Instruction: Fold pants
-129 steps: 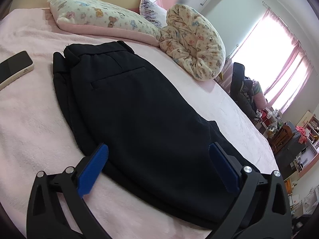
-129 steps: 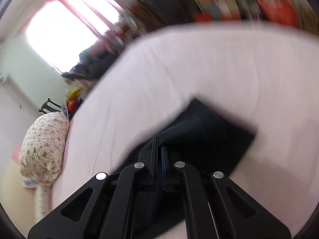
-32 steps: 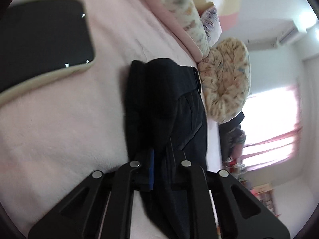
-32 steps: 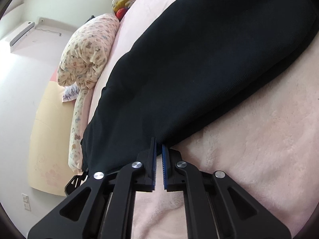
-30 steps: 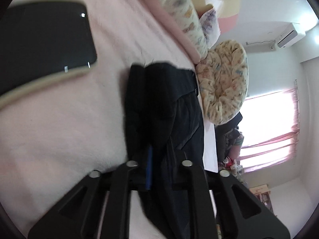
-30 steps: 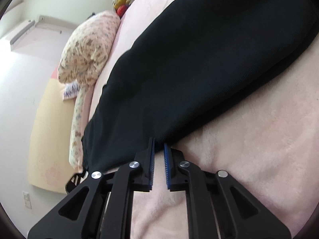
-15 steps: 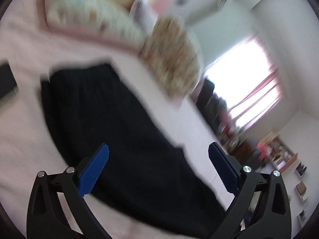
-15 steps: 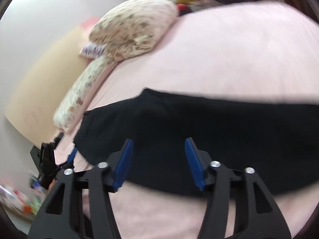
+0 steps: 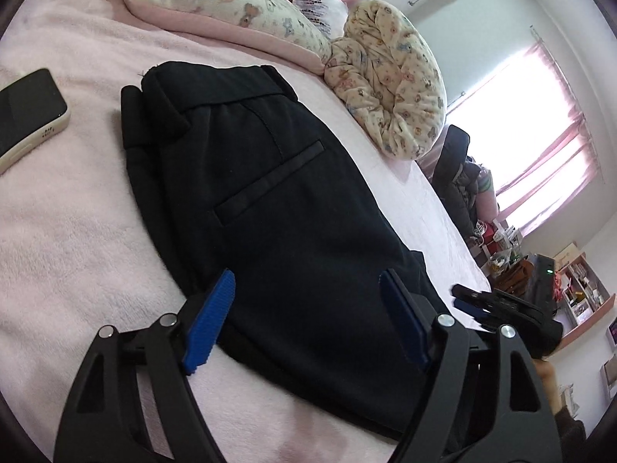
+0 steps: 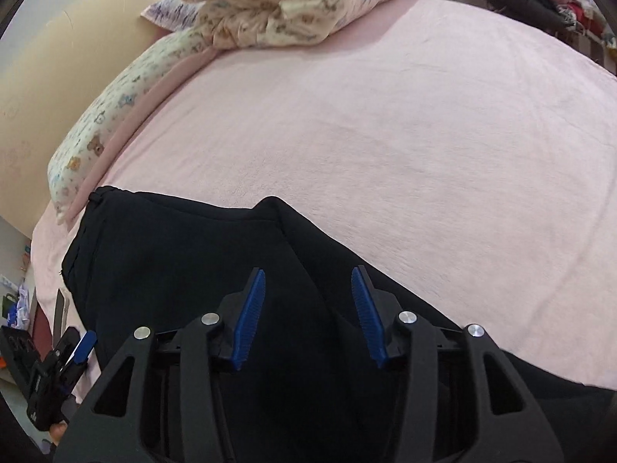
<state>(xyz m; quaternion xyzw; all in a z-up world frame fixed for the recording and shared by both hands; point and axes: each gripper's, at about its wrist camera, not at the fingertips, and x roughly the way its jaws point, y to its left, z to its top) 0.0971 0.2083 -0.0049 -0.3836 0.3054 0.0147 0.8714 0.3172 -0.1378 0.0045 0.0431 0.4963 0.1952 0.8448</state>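
Blue ribbed pads line both fingers of my left hand-held gripper [image 9: 304,316], which I hold with its jaws spread wide above the near edge of the black pants [image 9: 277,200], gripping nothing. My right hand-held gripper [image 10: 308,312] is likewise spread apart and empty, poised over the dark fabric; it also shows at the right edge of the left wrist view, low over the far side of the garment. The pants lie flat on the pink bed [image 9: 69,231], folded lengthwise, waistband toward the pillows, with a welt pocket [image 9: 270,181] facing up. A phone [image 9: 27,115] in a pale case rests on the bedding left of the waistband, apart from it. Beyond the waistband, a long bear-print pillow [image 9: 223,0] lies along the head of the bed, with a rolled bear-print quilt [image 9: 389,81] beside it. Farther off, pink curtains [image 9: 555,150] frame a bright window, and cluttered shelves [image 9: 578,289] stand against the wall.
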